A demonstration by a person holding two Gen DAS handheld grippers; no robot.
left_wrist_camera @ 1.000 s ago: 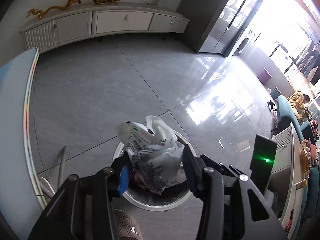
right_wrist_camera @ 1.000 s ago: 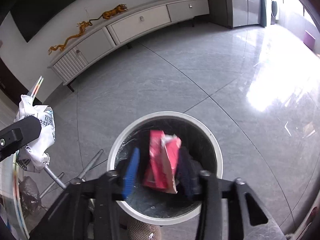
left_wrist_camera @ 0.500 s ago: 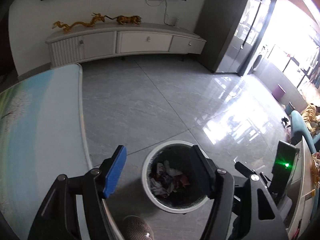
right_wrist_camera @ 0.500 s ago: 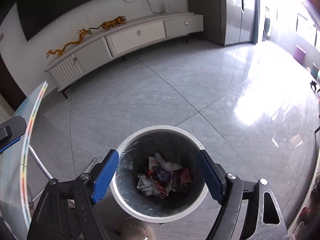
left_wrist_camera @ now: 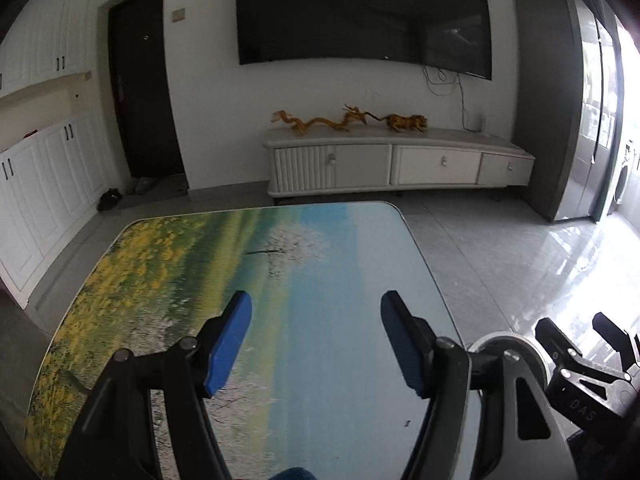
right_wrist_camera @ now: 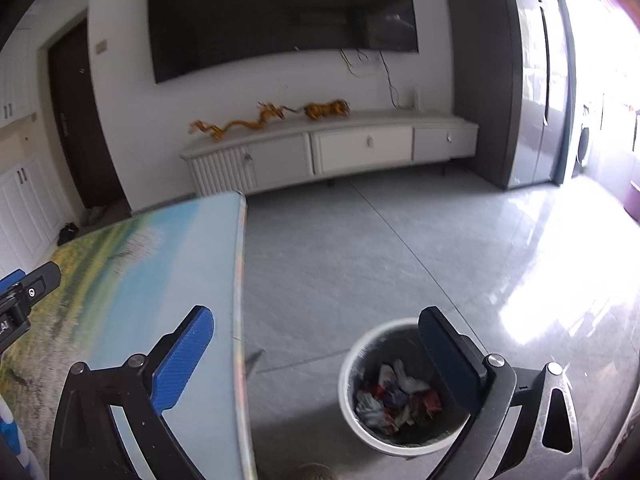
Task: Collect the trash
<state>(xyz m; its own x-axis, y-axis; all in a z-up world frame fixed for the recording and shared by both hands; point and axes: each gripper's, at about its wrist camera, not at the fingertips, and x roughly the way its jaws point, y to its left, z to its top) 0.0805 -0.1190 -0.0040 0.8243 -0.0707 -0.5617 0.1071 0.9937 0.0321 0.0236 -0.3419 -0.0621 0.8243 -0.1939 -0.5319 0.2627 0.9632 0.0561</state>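
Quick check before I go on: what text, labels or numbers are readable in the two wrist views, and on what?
"DAS": embossed on the black body of the right gripper, seen from the left wrist view.
Letters on the left gripper at the right view's edge: cut off, unreadable.
Print on the wrappers in the trash bin: too small and blurred.

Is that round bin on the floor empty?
No. The bin holds crumpled wrappers on its bottom, well below the rim.

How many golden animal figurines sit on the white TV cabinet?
2: a long dragon toward the white TV cabinet's left end, and a tiger-like figurine just to its right, near the middle. None looks hidden.
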